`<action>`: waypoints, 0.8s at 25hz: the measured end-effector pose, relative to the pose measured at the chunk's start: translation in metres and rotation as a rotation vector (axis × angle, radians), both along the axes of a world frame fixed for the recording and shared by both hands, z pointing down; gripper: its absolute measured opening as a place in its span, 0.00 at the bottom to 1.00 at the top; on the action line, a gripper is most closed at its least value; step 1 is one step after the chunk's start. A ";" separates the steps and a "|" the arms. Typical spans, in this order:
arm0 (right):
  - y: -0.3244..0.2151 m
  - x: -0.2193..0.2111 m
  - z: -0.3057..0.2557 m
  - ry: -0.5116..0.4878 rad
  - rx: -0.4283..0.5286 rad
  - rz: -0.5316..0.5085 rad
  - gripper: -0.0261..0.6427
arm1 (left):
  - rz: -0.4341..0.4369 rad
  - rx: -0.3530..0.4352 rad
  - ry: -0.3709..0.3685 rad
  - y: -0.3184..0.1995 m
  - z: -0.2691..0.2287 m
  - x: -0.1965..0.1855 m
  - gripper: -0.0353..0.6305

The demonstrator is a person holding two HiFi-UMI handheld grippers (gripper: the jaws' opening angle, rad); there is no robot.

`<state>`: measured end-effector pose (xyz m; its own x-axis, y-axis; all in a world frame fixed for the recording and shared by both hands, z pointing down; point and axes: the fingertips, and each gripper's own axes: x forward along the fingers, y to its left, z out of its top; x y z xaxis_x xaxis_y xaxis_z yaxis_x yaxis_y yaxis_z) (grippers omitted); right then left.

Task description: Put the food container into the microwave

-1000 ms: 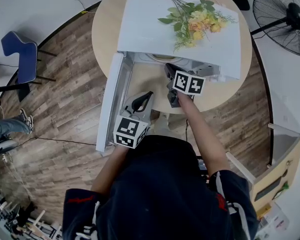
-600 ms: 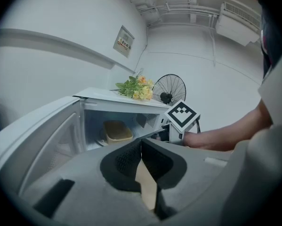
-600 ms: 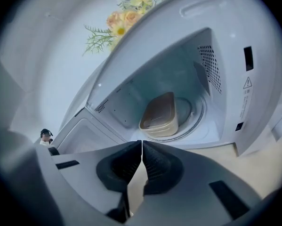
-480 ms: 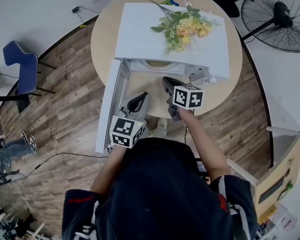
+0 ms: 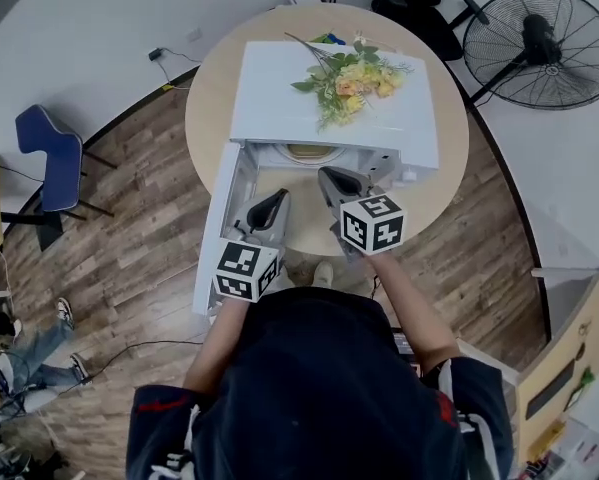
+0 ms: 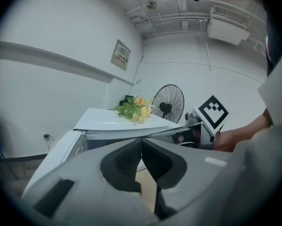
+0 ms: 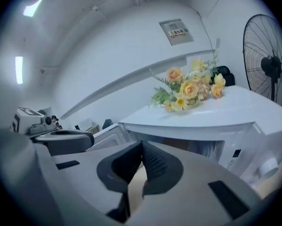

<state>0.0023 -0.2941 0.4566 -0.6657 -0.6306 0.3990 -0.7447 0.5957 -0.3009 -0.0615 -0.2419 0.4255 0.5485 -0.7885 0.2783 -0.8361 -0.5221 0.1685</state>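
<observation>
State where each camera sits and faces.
Head view: on the person's head, steeply down at the open white microwave; left tool, right tool, arms show.
Left gripper view: on left tool, facing the microwave; shut jaws, right tool show.
Right gripper view: on right tool, facing the microwave; shut jaws, left tool show.
All share the yellow flower bouquet.

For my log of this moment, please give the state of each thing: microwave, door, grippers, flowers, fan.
Microwave: upright on the table, front open.
Door: open, swung out to the left.
Left gripper: shut, nothing between the jaws.
Right gripper: shut, nothing between the jaws.
Flowers: lying on top of the microwave.
Fan: standing on the floor; whether it runs, cannot tell.
</observation>
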 end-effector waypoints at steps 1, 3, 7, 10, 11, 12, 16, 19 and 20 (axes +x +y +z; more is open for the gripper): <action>0.001 0.000 -0.010 -0.004 0.025 -0.002 0.06 | -0.001 0.014 -0.002 -0.001 -0.006 0.000 0.08; 0.004 0.001 -0.031 -0.014 0.074 -0.006 0.06 | -0.003 0.045 -0.005 -0.003 -0.020 -0.001 0.08; 0.006 0.003 -0.069 -0.031 0.158 -0.008 0.06 | 0.001 0.107 -0.010 -0.007 -0.047 0.000 0.08; 0.007 0.006 -0.093 -0.038 0.214 -0.004 0.06 | 0.007 0.158 -0.012 -0.010 -0.066 0.002 0.08; 0.008 0.006 -0.100 -0.039 0.232 -0.004 0.06 | 0.007 0.176 -0.009 -0.010 -0.073 0.002 0.08; 0.010 0.007 -0.106 -0.042 0.248 -0.006 0.06 | 0.006 0.193 -0.005 -0.010 -0.079 0.002 0.08; 0.014 0.010 -0.127 -0.078 0.285 0.000 0.06 | -0.002 0.238 0.001 -0.013 -0.098 0.002 0.08; 0.013 0.014 -0.137 -0.106 0.302 0.019 0.06 | -0.004 0.258 0.003 -0.014 -0.109 0.001 0.08; 0.013 0.015 -0.139 -0.107 0.307 0.023 0.06 | -0.006 0.262 0.003 -0.014 -0.111 0.000 0.08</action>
<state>0.0174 -0.2812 0.3179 -0.6776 -0.7261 0.1164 -0.7329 0.6540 -0.1873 -0.0612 -0.2561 0.3142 0.5443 -0.8365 0.0627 -0.8388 -0.5435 0.0305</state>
